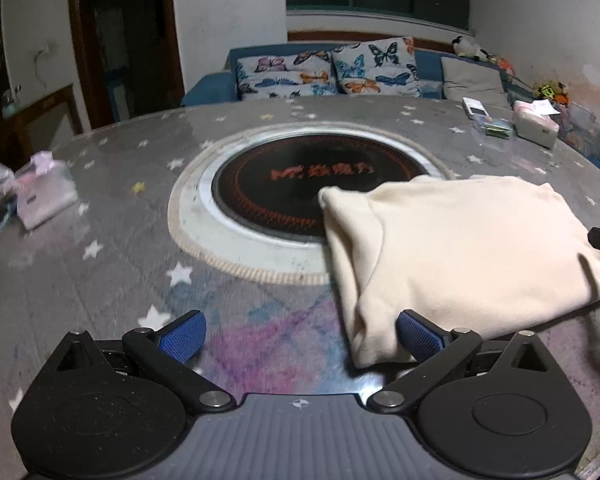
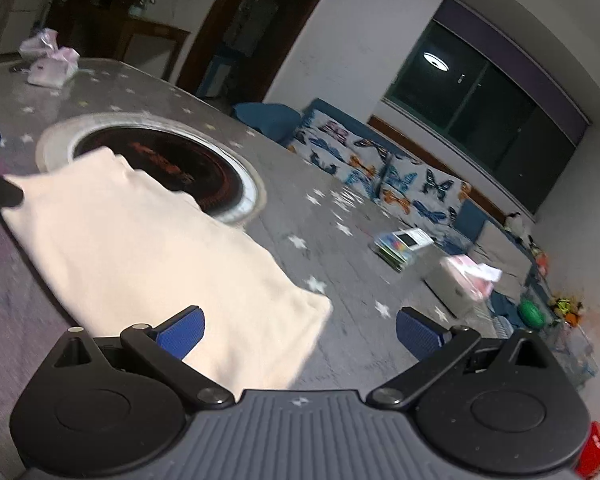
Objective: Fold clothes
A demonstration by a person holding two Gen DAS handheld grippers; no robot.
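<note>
A cream garment (image 1: pixel 452 248) lies folded into a thick rectangle on the star-patterned table, its far left corner over the round cooktop (image 1: pixel 284 196). My left gripper (image 1: pixel 300 334) is open just above the table, its right finger against the garment's near left corner. In the right wrist view the same cream garment (image 2: pixel 148 248) spreads left of centre. My right gripper (image 2: pixel 298 334) is open above its near right corner, nothing between the fingers. Part of the left gripper shows at that view's left edge, part of the right gripper at the left wrist view's right edge.
A pink tissue pack (image 1: pixel 44 196) and bags sit at the table's left. A white box (image 1: pixel 536 124), a remote and small cards (image 2: pixel 400 246) lie at the far right. A blue sofa with butterfly cushions (image 1: pixel 328 70) stands behind the table (image 1: pixel 112 272).
</note>
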